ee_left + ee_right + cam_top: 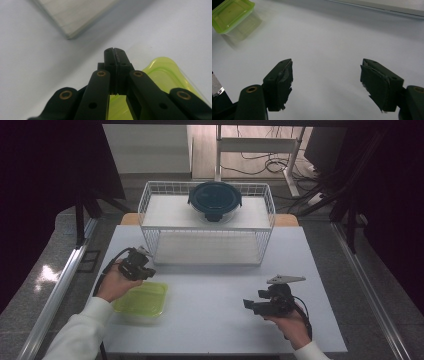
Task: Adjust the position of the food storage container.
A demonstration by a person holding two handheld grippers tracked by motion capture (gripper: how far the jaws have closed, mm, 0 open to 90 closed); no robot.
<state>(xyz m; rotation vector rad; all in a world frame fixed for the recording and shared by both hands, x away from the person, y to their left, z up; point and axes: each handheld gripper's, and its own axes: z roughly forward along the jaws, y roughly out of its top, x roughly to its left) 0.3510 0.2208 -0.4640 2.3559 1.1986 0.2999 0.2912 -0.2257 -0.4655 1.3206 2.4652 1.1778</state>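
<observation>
Left gripper (141, 268) shut on nothing just above the far rim of the green lidded box (140, 301) near the table's (220, 330) left front edge, right gripper (254, 305) wide open over bare tabletop well apart, box partly cut off behind the left jaws.

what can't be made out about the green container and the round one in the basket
- Green container, left gripper view: near part hidden behind the shut left hand-held gripper.
- Green container, right gripper view: cut off by the top left edge.
- Round dark-lidded container, high view: contents hidden under the lid; wire basket mesh crosses its base.
</observation>
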